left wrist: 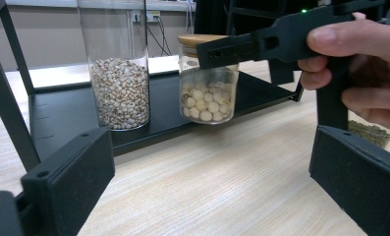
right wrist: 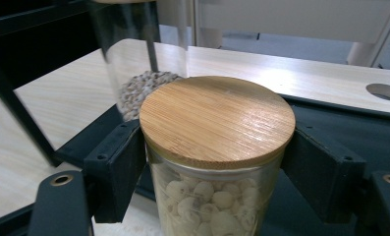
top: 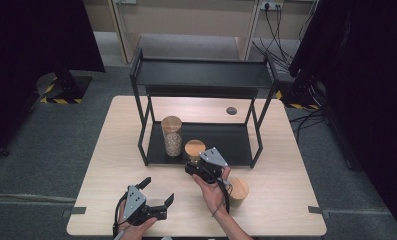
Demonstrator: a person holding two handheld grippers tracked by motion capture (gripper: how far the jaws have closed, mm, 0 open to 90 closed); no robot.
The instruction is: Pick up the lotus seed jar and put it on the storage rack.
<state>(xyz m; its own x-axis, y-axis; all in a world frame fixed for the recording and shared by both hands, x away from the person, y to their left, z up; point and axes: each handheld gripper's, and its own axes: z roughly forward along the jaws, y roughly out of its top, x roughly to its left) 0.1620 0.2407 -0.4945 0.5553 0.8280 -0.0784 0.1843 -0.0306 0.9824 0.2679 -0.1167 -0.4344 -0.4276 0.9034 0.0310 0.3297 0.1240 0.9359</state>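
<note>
The high view is looking forward and down from above the near side, taking in the whole table (top: 111,165) and the black rack (top: 201,75). The left gripper view is sitting low near the tabletop, facing the rack's lower shelf (left wrist: 65,115). The right gripper view is looking closely down on the short jar (right wrist: 217,128). All three are sharing that jar (top: 194,149) (left wrist: 207,93) and the tall jar (top: 172,135) (left wrist: 119,64) (right wrist: 138,54).

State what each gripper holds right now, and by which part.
The right gripper clamps the short glass jar of pale round seeds by its neck, just under the bamboo lid. The left gripper is open and holds nothing.
</note>
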